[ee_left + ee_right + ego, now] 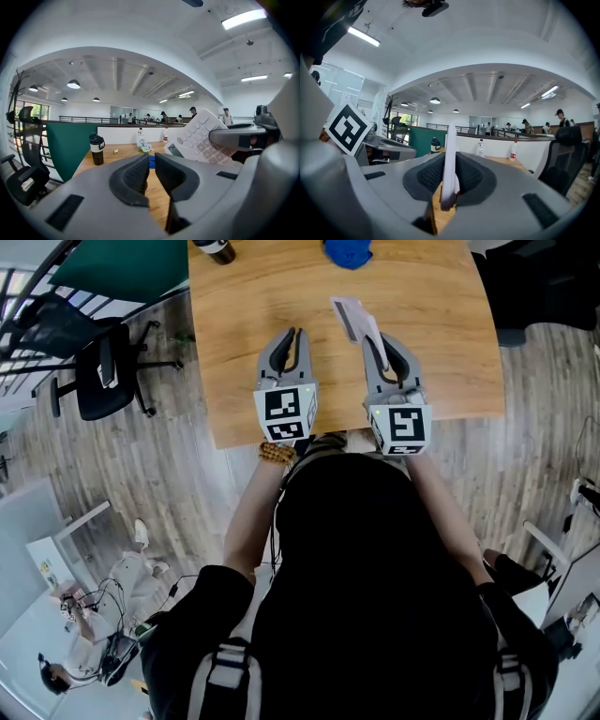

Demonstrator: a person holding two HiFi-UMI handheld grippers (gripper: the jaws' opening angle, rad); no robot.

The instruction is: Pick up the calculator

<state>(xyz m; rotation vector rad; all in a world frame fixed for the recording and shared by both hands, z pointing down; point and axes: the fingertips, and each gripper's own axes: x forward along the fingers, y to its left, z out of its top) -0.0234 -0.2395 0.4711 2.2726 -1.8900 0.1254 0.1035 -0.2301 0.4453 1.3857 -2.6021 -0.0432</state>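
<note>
1. Your left gripper (298, 334) hangs over the near part of the wooden table (234, 296); its jaws are all but closed, with only a thin slit between them, and they hold nothing (the left gripper view shows bare wood through the slit).
2. The calculator (354, 317) lies just to the right of those jaws, apart from them; its keyed face is tilted up and it looks clear of the tabletop.
3. Your right gripper (380, 341) is the one that has it; the jaws are clamped on its near end, with the body standing edge-on between the pads (429, 178) in the right gripper view.
4. Its long axis runs straight out ahead of the right jaws, leaning slightly left in the head view; so any further lift is, I judge, the right hand's job.
</note>
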